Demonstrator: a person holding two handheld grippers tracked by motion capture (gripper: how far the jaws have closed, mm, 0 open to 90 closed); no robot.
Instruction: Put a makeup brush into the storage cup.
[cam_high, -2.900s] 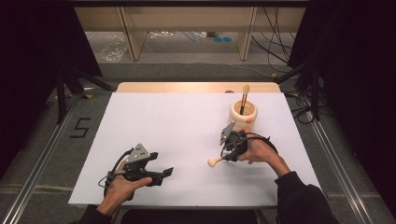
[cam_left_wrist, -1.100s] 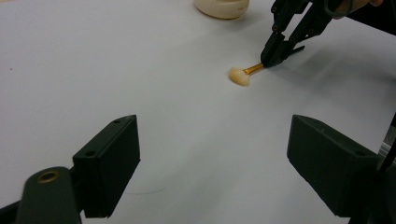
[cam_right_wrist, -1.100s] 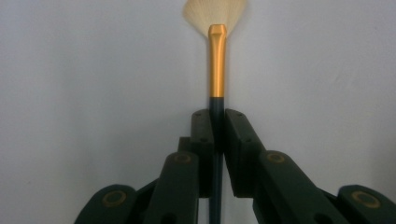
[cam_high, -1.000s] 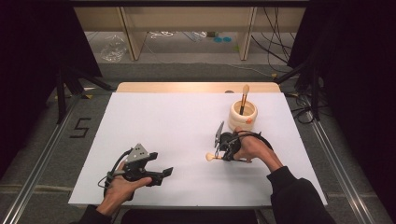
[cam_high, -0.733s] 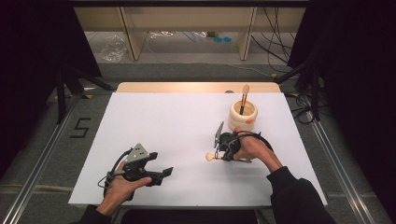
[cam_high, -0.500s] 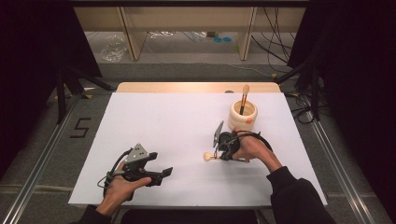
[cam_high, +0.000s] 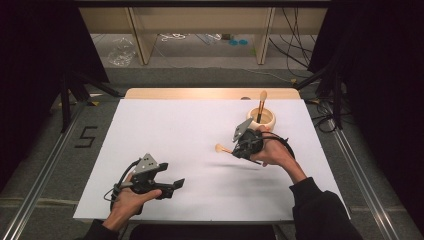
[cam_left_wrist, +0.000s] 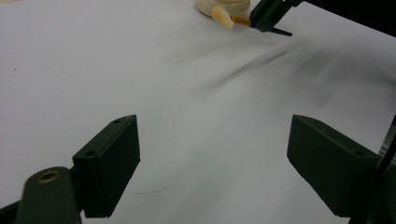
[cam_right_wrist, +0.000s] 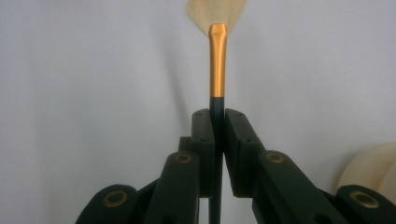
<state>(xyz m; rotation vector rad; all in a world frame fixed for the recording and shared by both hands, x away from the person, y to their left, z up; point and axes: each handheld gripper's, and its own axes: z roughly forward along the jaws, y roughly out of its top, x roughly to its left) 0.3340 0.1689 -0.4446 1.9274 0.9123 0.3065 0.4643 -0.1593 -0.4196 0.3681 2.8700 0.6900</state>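
Currently right gripper (cam_high: 239, 148) clamped on dark handle of fan-shaped cream-bristled brush with gold ferrule (cam_right_wrist: 217, 56); brush held above white table surface (cam_high: 175, 130), right of centre, bristles toward left edge. Round cream holder (cam_high: 261, 119) with second brush (cam_high: 261, 103) near far right corner. Left gripper (cam_high: 170, 186) near front edge, jaws wide apart, empty.

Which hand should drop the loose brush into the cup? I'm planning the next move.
Right, most likely. The right gripper is already shut on the brush, close beside the cup. The left gripper is open, holding nothing, at the table's near edge.
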